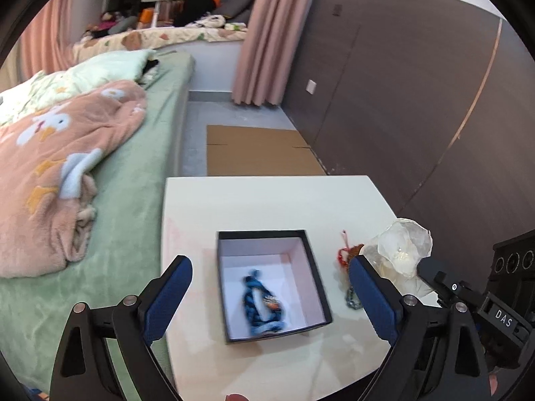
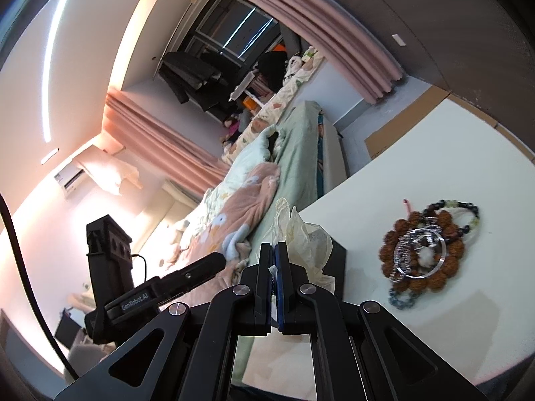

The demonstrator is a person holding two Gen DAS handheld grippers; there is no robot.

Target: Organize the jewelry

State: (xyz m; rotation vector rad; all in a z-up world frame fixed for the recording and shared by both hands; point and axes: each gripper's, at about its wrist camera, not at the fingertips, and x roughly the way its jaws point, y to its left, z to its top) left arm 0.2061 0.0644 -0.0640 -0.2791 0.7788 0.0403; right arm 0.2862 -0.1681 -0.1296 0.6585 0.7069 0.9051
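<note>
A white table is seen beside a green bed; on the table a black box, lid off, stands open with a white interior. One blue braided bracelet lies inside it on the floor of the box, blurred in the left wrist view. To the right of the box, on the bare tabletop, the remaining jewelry pile is seen: a brown bead bracelet, a dark bead strand, a clear bangle and a small chain, overlapping one another. The left gripper is held above the box with its jaws spread wide and nothing between them. The right gripper has its jaws pressed together on a crumpled translucent bag, which is lifted clear of the table, near the pile; something small and pale appears to sit inside the bag, though this cannot be made out for certain. The step in hand is judged to be the handling of the bagged piece, with one item already boxed and most still outside. The next move is expected to call for the bag to be carried over the box and released, or for its contents to be tipped in, with the box steadied if needed.
</note>
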